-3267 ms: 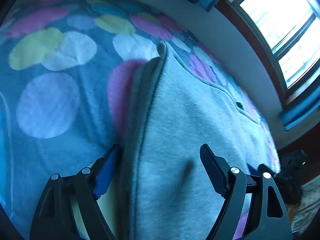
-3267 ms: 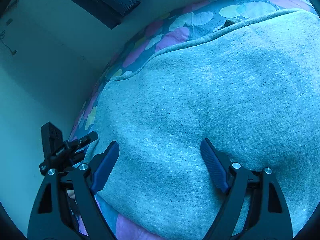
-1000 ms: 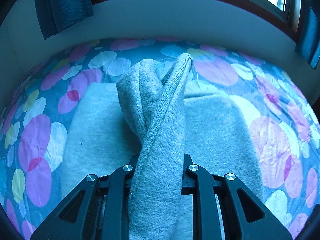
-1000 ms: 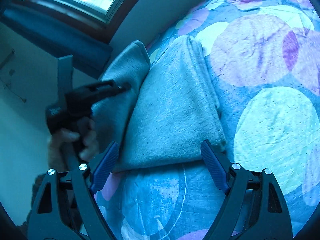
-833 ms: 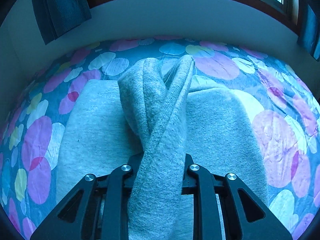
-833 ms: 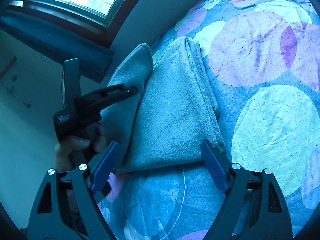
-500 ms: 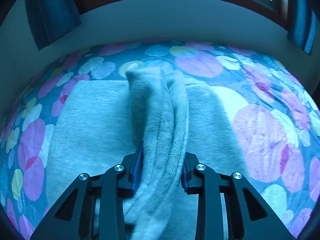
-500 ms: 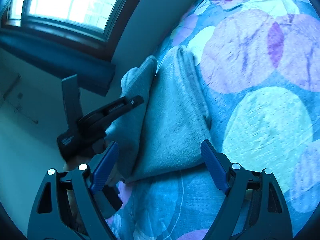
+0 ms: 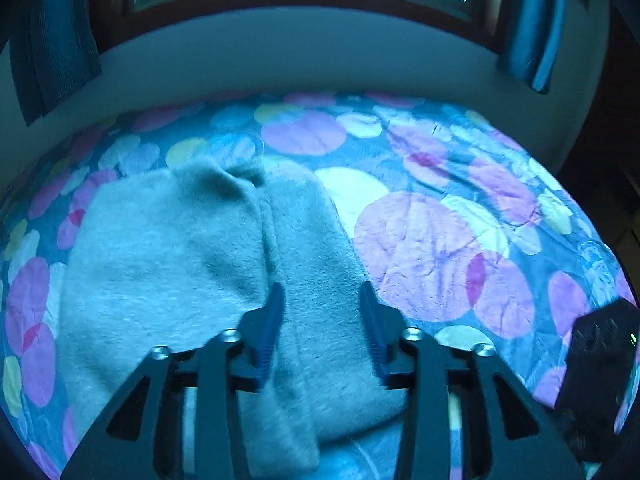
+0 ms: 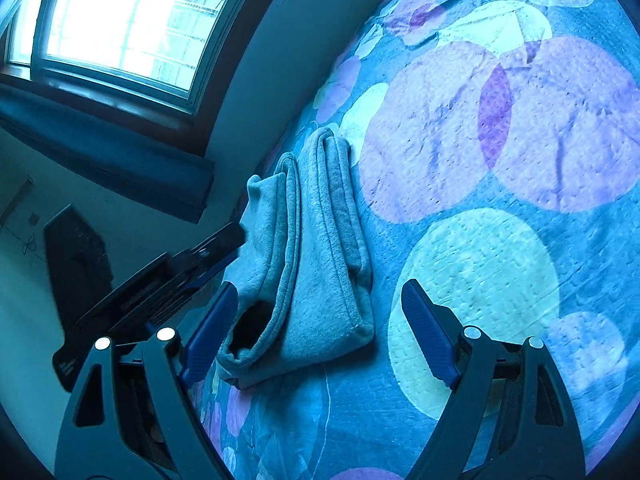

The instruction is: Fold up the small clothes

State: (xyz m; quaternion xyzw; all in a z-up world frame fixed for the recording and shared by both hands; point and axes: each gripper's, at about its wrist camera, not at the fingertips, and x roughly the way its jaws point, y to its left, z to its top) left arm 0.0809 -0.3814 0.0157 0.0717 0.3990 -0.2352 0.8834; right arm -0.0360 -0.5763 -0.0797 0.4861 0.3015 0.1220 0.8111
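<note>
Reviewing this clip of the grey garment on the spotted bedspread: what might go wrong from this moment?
1. The left gripper is opening with the grey garment under its fingers; its ridged pads could snag the fleece and drag the top flap open as it pulls away.
2. In the right wrist view the folded stack looks loose, with one open end gaping, so it may slump apart.
3. The open right gripper sits beside that end and could nudge it.

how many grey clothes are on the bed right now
1. A single folded grey garment lies on the spotted bedspread, below the window wall. The left tongs are opening just above it; the right tongs stand open beside it. Others may lie outside the frames.
</note>
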